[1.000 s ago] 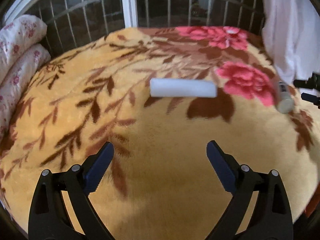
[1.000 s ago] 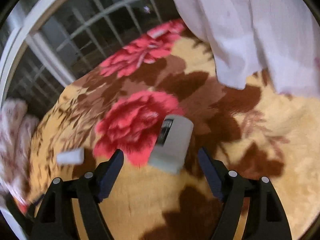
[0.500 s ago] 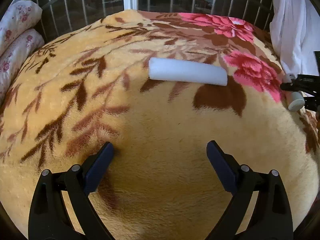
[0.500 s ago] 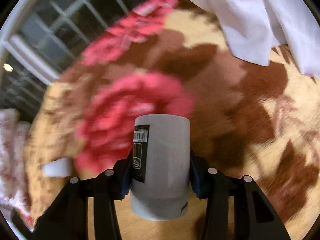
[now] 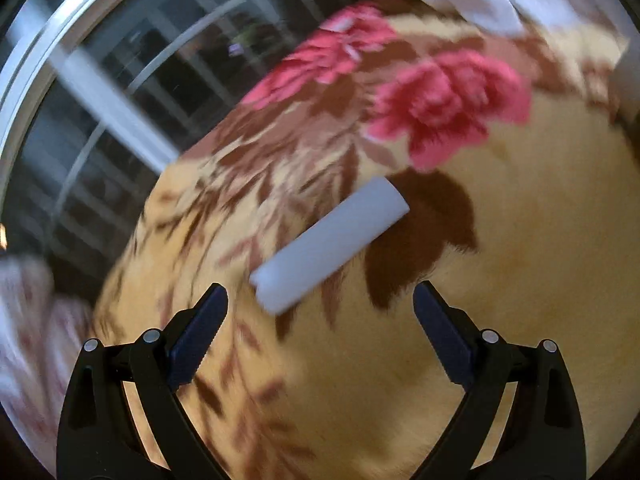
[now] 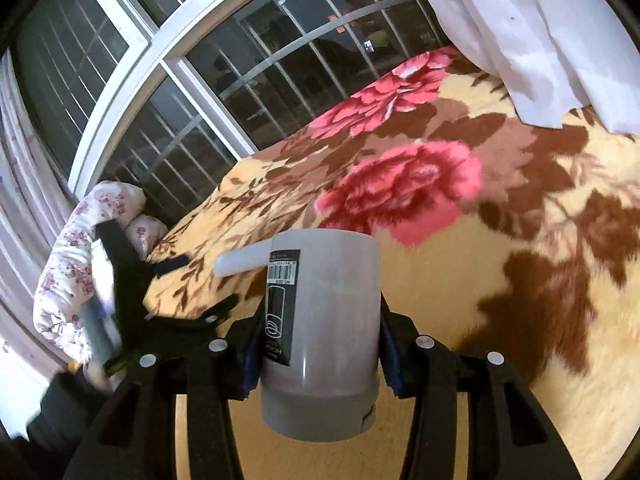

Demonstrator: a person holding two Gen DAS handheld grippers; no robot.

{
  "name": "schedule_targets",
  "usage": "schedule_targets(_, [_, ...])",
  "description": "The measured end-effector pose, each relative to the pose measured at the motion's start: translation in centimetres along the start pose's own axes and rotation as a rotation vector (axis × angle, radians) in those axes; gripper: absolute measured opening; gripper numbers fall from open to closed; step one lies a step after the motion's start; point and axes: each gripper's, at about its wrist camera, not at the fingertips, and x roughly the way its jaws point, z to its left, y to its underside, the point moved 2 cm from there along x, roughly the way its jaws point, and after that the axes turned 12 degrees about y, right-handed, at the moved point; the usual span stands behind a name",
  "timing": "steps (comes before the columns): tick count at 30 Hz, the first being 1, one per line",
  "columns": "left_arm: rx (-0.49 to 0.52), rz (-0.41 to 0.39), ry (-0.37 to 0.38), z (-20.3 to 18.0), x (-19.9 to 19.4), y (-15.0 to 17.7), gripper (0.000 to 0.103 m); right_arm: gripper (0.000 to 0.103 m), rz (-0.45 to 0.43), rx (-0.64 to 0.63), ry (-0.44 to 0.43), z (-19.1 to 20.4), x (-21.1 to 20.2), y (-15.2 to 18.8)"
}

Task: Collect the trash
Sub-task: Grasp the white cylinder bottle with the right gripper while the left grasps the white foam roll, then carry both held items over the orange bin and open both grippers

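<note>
The wide-open left gripper [image 5: 320,304] faces the white foam tube [image 5: 330,245], lying diagonally ahead, while the right gripper [image 6: 318,336] clamps the grey container [image 6: 320,332].

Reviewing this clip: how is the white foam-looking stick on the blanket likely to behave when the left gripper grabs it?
The white stick looks like soft foam, so it is probably very light and may dent between the pads. Its rounded, long shape suggests it could roll, though the plush blanket should damp that. The open left gripper sits near one end; gripped there, it might sag or swing.
</note>
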Motion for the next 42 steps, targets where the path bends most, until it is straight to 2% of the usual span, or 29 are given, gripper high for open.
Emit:
schedule_targets(1, [0.045,0.014,-0.003,0.1,0.9,-0.5,0.091,0.047,-0.006,-0.006,0.005,0.0,0.0,0.2])
schedule_targets(3, [0.065,0.02,0.019,0.7,2.2,-1.3,0.091,0.047,-0.013,-0.018,0.013,0.1,-0.2,0.6])
schedule_targets(5, [0.046,0.01,0.051,1.5,2.9,-2.1,0.091,0.047,-0.014,-0.03,0.013,0.2,-0.2,0.8])
schedule_targets(8, [-0.026,0.011,0.144,3.0,4.8,-3.4,0.09,0.047,-0.01,-0.031,0.007,0.3,0.0,1.2])
schedule_targets(9, [-0.05,0.018,0.166,3.4,5.5,-3.5,0.085,0.047,-0.008,-0.032,0.003,0.4,0.1,1.3])
schedule_targets(10, [-0.078,0.031,0.204,3.7,6.4,-3.6,0.074,0.047,-0.007,-0.036,0.005,0.5,0.1,1.4])
schedule_targets(11, [-0.114,0.037,0.257,4.0,6.9,-3.6,0.069,0.047,-0.012,-0.039,0.014,0.5,0.2,1.5])
schedule_targets(12, [-0.152,0.023,0.279,4.2,7.0,-3.5,0.065,0.047,-0.017,-0.042,0.019,0.6,0.2,1.6])
schedule_targets(13, [-0.181,0.003,0.291,4.3,6.8,-3.4,0.056,0.047,-0.017,-0.046,0.02,0.7,0.2,1.8])
schedule_targets(14, [-0.198,-0.01,0.291,4.3,6.6,-3.2,0.052,0.047,-0.019,-0.045,0.024,0.6,0.2,1.9])
schedule_targets(15, [-0.209,-0.016,0.284,4.1,6.3,-3.0,0.04,0.047,-0.022,-0.041,0.029,0.5,0.2,1.9])
schedule_targets(16, [-0.226,-0.022,0.277,3.9,5.8,-2.8,0.024,0.047,-0.02,-0.041,0.031,0.5,0.2,2.0])
schedule_targets(18, [-0.272,-0.024,0.237,3.3,4.6,-2.5,0.019,0.047,-0.019,-0.039,0.038,0.6,0.2,2.1])
schedule_targets(22, [-0.385,-0.05,0.168,2.8,1.1,-1.2,0.017,0.047,-0.032,-0.073,0.042,1.6,-0.7,2.2])
schedule_targets(26, [-0.533,-0.105,0.208,2.8,-3.1,0.8,0.017,0.047,-0.046,-0.123,0.045,3.0,-2.1,2.6])
schedule_targets(31, [-0.623,-0.164,0.252,0.9,-8.5,4.2,0.017,0.047,-0.044,-0.207,0.029,5.2,-4.3,4.1])
schedule_targets(34, [-0.657,-0.19,0.271,-0.4,-11.1,6.2,0.017,0.047,-0.048,-0.267,0.03,6.4,-5.9,5.6])
schedule_targets(42, [-0.638,-0.2,0.217,-5.5,-16.3,10.6,0.017,0.047,-0.006,-0.372,0.031,7.3,-9.2,10.6])
